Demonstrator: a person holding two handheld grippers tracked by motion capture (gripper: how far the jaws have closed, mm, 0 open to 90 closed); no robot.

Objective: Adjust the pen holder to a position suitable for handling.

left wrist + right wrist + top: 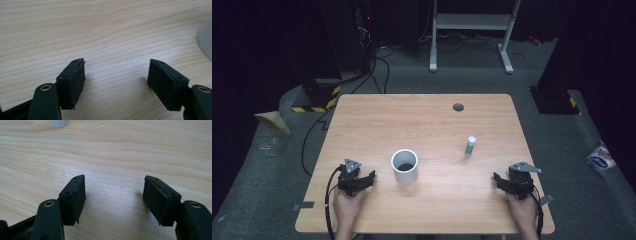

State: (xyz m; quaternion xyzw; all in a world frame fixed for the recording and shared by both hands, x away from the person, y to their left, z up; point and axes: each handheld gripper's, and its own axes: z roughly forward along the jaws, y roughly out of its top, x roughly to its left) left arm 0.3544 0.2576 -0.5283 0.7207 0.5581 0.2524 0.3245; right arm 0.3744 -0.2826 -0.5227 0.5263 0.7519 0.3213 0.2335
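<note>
On the desk (377,120) I'm resting both grippers, fingers spread wide and gripping nothing. The white cup (404,166) is standing just right of my left gripper (357,181); the small bottle (470,145) is sitting ahead-left of my right gripper (507,182).

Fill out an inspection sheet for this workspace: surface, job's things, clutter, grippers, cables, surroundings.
Surface: light wooden table, bare, with a dark round grommet near the far edge.
Job's things: white cup upright, dark inside; small white-capped bottle upright, apart to its right.
Clutter: nothing seen.
Grippers: left gripper open, holding nothing; right gripper open, holding nothing.
Cables: black cable trails from the left gripper; floor cables beyond the table.
Surroundings: grey floor, white frame, hazard-striped base.
</note>
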